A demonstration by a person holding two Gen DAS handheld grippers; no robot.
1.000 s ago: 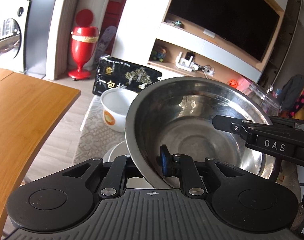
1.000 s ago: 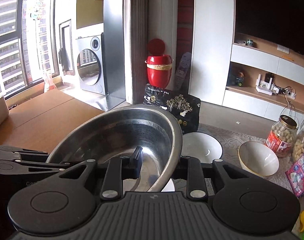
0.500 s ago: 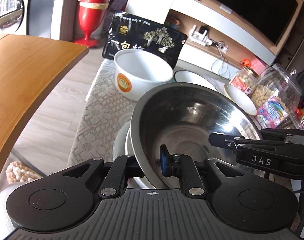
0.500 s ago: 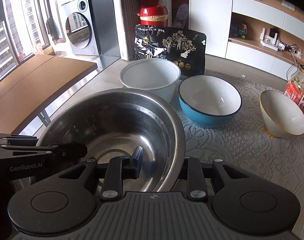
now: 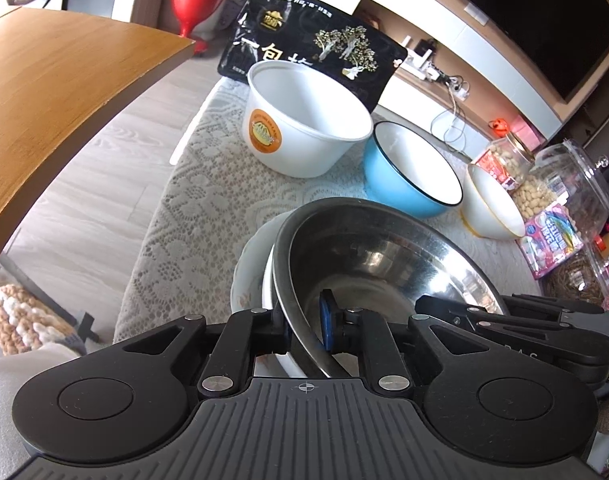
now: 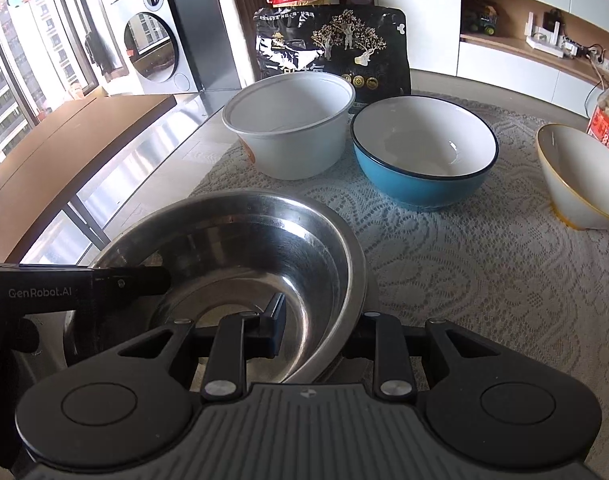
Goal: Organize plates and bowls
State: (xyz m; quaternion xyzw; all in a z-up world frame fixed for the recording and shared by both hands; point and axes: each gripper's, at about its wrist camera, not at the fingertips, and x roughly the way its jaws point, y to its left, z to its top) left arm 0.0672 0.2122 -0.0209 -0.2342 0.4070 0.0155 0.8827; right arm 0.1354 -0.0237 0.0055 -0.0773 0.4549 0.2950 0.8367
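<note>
We see the lace-covered table spreading out ahead of both sets of jaws. Nearest to us sits the steel bowl, and we have it from two sides: our left gripper is pinched tight on its near rim, one pad inside the bowl and one outside, while our right gripper is clamped on the opposite rim the same way. Under the steel bowl, just left of the left jaws, a white plate and a white dish rim peek out; we cannot tell whether the bowl rests on them. Beyond the jaws stands the white tub, and just beside it to the right the blue bowl. Further right, apart from those, the gold-rimmed bowl lies tilted. Behind the tub leans a black bag.
</note>
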